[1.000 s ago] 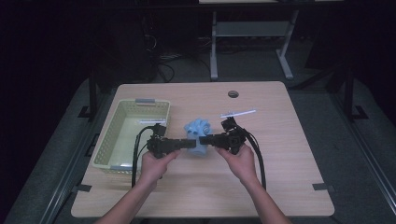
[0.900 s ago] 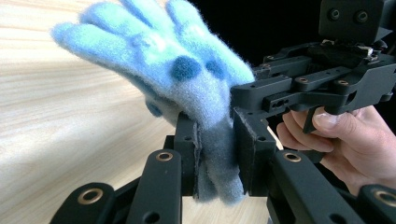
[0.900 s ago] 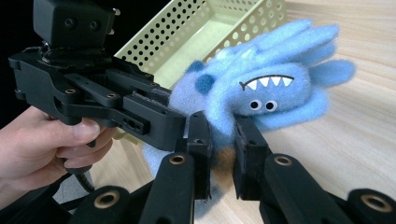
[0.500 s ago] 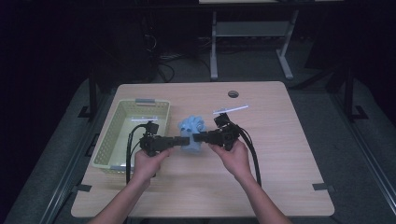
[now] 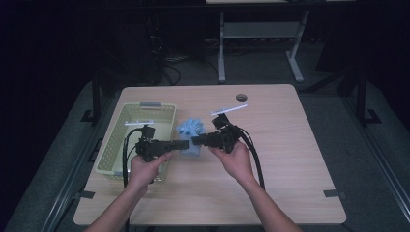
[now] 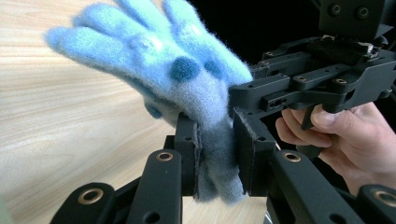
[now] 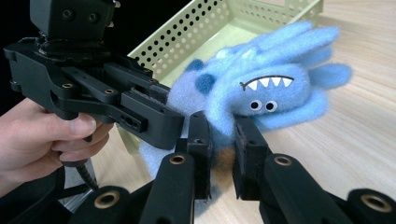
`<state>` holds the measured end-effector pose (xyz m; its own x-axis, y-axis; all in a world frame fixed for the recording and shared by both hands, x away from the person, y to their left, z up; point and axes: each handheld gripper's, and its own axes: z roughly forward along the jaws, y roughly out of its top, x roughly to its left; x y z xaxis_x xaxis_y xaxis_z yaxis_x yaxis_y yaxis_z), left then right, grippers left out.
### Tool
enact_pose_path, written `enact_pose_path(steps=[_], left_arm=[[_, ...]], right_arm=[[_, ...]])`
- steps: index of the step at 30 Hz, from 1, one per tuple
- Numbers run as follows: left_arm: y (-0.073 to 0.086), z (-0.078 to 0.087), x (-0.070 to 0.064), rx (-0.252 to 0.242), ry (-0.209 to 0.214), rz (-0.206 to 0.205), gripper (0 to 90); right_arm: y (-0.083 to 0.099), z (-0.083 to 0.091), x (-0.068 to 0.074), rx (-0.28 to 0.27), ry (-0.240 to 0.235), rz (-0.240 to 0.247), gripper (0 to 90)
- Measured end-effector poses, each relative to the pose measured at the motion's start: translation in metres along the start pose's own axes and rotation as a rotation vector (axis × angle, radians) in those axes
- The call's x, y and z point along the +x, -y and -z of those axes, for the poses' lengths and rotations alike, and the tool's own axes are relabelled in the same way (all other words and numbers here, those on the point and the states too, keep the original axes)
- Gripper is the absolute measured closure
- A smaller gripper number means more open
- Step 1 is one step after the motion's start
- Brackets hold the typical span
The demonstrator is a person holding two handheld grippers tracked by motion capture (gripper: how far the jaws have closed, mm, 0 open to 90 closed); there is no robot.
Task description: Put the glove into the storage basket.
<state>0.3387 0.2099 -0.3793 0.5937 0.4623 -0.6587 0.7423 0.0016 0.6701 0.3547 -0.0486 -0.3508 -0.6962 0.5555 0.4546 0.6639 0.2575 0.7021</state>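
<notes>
A fuzzy blue monster toy (image 5: 189, 137), at frame centre beside the green basket (image 5: 126, 145), is clamped from both sides by the left gripper (image 6: 218, 154) and right gripper (image 7: 220, 149), now shifted leftward from half a second ago, above a wooden table (image 5: 290, 164) in a dark room.

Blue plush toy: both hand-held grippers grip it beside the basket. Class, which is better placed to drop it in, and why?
Left, probably. The left hand-held gripper is clamped on the blue plush toy and sits right beside the basket; the right hand-held gripper comes from the far side.
</notes>
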Motion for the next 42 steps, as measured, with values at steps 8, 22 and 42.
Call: enact_pose_path(steps=[8,22,42], left_arm=[[-0.004,0.013,0.001,0.0,-0.015,-0.013,72.2],[-0.012,0.03,0.006,-0.007,-0.038,-0.01,72.2],[-0.021,0.06,0.014,-0.02,-0.075,-0.007,72.8]], right_arm=[[-0.009,-0.007,0.009,0.009,-0.002,0.02,79.2],[-0.024,-0.02,0.017,0.017,-0.017,0.044,79.2],[-0.045,-0.043,0.034,0.031,-0.026,0.066,79.2]])
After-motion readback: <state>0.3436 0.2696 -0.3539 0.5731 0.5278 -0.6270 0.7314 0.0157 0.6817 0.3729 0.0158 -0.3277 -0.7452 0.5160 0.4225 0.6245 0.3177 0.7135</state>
